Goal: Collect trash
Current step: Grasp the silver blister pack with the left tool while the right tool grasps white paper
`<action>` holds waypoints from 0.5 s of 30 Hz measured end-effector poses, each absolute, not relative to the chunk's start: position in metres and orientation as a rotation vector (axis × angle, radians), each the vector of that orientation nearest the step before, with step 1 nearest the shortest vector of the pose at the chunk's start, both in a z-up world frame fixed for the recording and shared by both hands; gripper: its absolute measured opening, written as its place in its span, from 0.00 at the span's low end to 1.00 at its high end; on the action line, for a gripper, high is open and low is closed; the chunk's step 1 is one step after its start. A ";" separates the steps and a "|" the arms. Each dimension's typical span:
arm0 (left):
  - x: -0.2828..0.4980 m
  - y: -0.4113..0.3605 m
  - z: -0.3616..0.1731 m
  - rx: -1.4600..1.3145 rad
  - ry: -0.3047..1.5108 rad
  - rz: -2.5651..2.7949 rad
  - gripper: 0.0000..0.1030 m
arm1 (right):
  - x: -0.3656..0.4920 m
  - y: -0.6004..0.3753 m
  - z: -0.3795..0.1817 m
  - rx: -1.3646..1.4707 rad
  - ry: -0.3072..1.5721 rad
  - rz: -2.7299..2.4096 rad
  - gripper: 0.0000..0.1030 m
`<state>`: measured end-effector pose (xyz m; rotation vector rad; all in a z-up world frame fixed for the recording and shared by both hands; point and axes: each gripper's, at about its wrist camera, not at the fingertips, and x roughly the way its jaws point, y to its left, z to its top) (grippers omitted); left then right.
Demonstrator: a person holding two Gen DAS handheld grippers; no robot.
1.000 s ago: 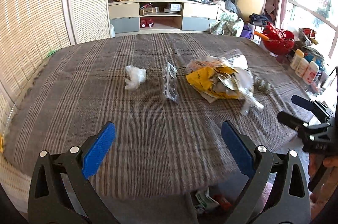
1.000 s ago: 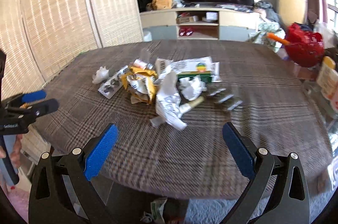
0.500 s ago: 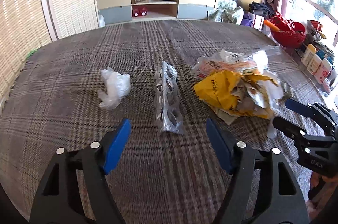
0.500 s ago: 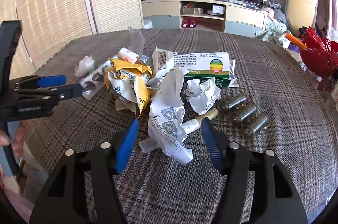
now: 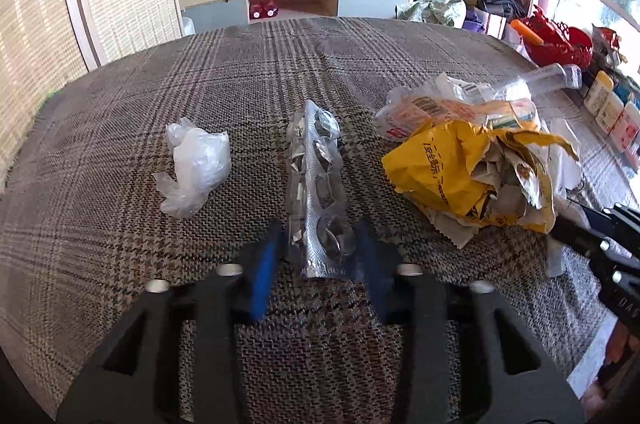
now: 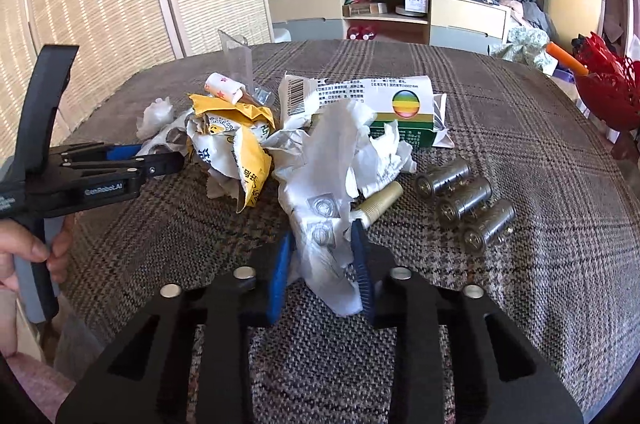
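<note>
A silver blister pack [image 5: 316, 184] lies lengthwise on the plaid tablecloth [image 5: 120, 224]. Its near end is between the closing jaws of my left gripper [image 5: 318, 244], whose blue pads stand right at its edges without visibly squeezing it. In the right wrist view my right gripper [image 6: 322, 248] is closing on a crumpled white wrapper [image 6: 332, 176], with both pads pressed against its near end. Behind that lie a torn yellow wrapper [image 6: 248, 144] and a flattened green and white box [image 6: 400, 112]. The left gripper [image 6: 160, 156] also shows at the left, held by a hand [image 6: 24, 248].
A crumpled clear plastic scrap [image 5: 196, 164] lies left of the blister pack. Three batteries [image 6: 460, 200] and a small tube [image 6: 378, 202] lie right of the white wrapper. A red basket [image 5: 560, 44] and bottles [image 5: 608, 108] stand past the table's right edge.
Both grippers moved forward and down onto the table and narrowed their jaws. The left now straddles the blister pack, and the right has taken hold of the white wrapper.
</note>
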<state>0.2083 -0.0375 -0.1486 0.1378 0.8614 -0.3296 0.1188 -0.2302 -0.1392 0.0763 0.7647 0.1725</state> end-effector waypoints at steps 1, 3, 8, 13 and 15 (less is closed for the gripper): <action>0.206 -0.039 -0.148 0.139 0.862 -0.335 0.31 | 0.116 -0.231 -0.138 0.078 0.760 0.175 0.15; 0.201 -0.040 -0.148 0.148 0.860 -0.338 0.30 | 0.111 -0.232 -0.135 0.083 0.752 0.181 0.14; 0.180 -0.039 -0.148 0.156 0.863 -0.355 0.28 | 0.090 -0.231 -0.122 0.092 0.710 0.200 0.13; 0.149 -0.034 -0.134 0.162 0.853 -0.352 0.28 | 0.070 -0.233 -0.114 0.116 0.689 0.203 0.13; 0.136 -0.033 -0.124 0.161 0.839 -0.354 0.28 | 0.063 -0.234 -0.113 0.127 0.685 0.205 0.13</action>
